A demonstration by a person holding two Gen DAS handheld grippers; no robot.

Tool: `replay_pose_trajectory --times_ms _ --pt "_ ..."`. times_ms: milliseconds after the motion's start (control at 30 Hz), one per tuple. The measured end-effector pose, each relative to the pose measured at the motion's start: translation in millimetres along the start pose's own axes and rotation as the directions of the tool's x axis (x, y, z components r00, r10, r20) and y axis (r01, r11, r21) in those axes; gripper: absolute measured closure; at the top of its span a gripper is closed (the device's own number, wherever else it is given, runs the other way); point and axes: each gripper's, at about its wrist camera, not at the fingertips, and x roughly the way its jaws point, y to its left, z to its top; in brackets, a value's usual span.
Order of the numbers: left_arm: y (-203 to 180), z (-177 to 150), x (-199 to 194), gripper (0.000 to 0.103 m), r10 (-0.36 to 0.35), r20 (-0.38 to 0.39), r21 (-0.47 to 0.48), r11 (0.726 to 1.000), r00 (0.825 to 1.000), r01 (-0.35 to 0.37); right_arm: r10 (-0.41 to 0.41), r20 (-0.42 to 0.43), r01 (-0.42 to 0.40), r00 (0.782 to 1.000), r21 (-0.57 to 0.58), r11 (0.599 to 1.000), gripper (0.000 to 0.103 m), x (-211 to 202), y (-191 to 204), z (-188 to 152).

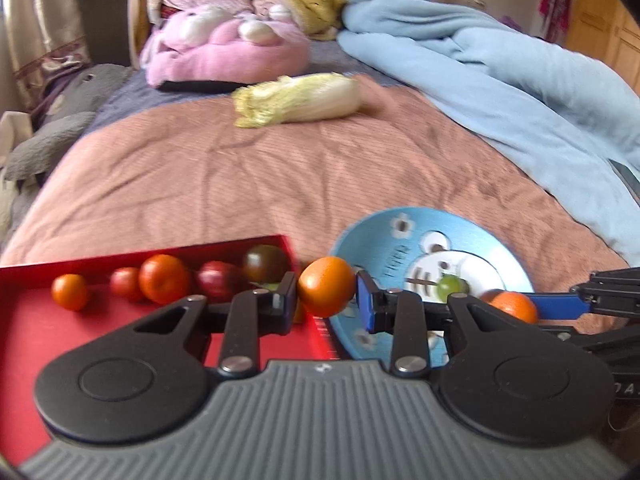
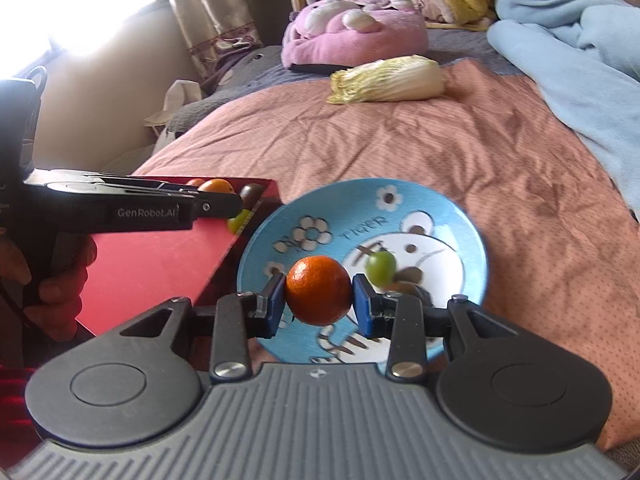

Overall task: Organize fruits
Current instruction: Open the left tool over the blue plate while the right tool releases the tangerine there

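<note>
Currently: left gripper (image 1: 327, 295) clamps mandarin (image 1: 326, 286) | right gripper (image 2: 319, 302) clamps second mandarin (image 2: 318, 290) | both light, soft-skinned, round; grip mid-girth gently.

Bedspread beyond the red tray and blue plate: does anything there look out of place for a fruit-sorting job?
Yes. A pale green napa cabbage lies on its side on the pink ribbed bedspread, well beyond the blue cartoon-print plate and shallow red tray. It is a vegetable, apart from the fruit.
</note>
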Motion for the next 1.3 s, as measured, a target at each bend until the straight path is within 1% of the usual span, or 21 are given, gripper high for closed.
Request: replay_pose_trajectory --times_ms 67,167,267,433,633,767,833,867,900,1000,1167,1200,1233,1300 --pt "-12.9 -1.5 8.7 0.069 -0.022 -0.014 0.015 1.0 1.0 0.022 -0.018 -0.013 0.019 1.0 0.011 1.0 0.062 1.3 -6.2 -3.2" --pt "-27.6 -2.9 21.2 0.069 -0.028 -0.031 0.052 0.998 0.999 0.03 -0.027 -0.029 0.028 0.999 0.015 0.999 0.062 5.2 -9.4 -9.0" --pt "-32.0 -5.6 33.3 0.069 -0.032 -0.059 0.039 0.999 0.998 0.034 -0.019 -0.048 0.02 0.999 0.011 1.0 0.061 12.5 -4.1 -14.6" --pt "-37.6 -12.3 44.2 0.068 -0.036 -0.086 0.084 0.996 0.996 0.043 -0.01 -0.072 0.008 0.997 -0.022 1.0 0.061 25.1 9.2 -19.2" --pt "-41.8 -13.5 45.5 0.067 -0.059 -0.065 0.141 0.988 0.996 0.068 -0.011 -0.082 0.009 0.997 -0.031 0.999 0.061 34.2 11.6 -17.7" --pt "-43.3 -13.1 45.2 0.068 -0.064 -0.055 0.151 0.986 0.996 0.071 -0.014 -0.087 0.011 0.996 -0.031 0.999 0.061 36.3 11.7 -19.1" --pt "-44.0 -13.1 43.4 0.057 -0.064 -0.045 0.154 0.986 0.997 0.071 -0.015 -0.089 0.012 0.996 -0.03 0.999 0.061 36.8 11.4 -20.2" --pt "-44.1 -13.1 40.8 0.047 -0.061 -0.03 0.156 0.986 0.998 0.065 -0.015 -0.09 0.012 0.996 -0.03 0.999 0.061 37.1 11.5 -20.9" --pt "-44.4 -12.6 38.2 0.043 -0.06 -0.015 0.158 0.986 0.998 0.061 -0.016 -0.09 0.013 0.996 -0.03 0.999 0.061 37.0 11.9 -21.1" --pt "-43.5 -10.5 33.2 0.043 -0.077 -0.003 0.147 0.986 0.997 0.076 -0.021 -0.088 0.019 0.996 -0.031 0.999 0.061 37.4 12.4 -20.7" --pt "-36.2 -7.5 21.5 0.043 -0.075 0.018 0.133 0.989 0.997 0.072 -0.051 -0.082 0.048 0.995 -0.03 0.998 0.06 39.1 11.7 -16.6" --pt "-32.9 -6.2 18.0 0.043 -0.073 0.023 0.124 0.99 0.997 0.07 -0.052 -0.079 0.05 0.996 -0.026 0.998 0.056 39.0 11.4 -15.1" --pt "-29.8 -5.1 15.3 0.043 -0.069 0.026 0.118 0.991 0.997 0.065 -0.055 -0.073 0.054 0.996 -0.022 0.998 0.05 38.3 11.3 -13.6" --pt "-20.8 -2.1 7.7 0.043 -0.056 0.031 0.101 0.993 0.998 0.053 -0.067 -0.054 0.066 0.996 -0.022 0.998 0.045 35.3 12.4 -10.2"
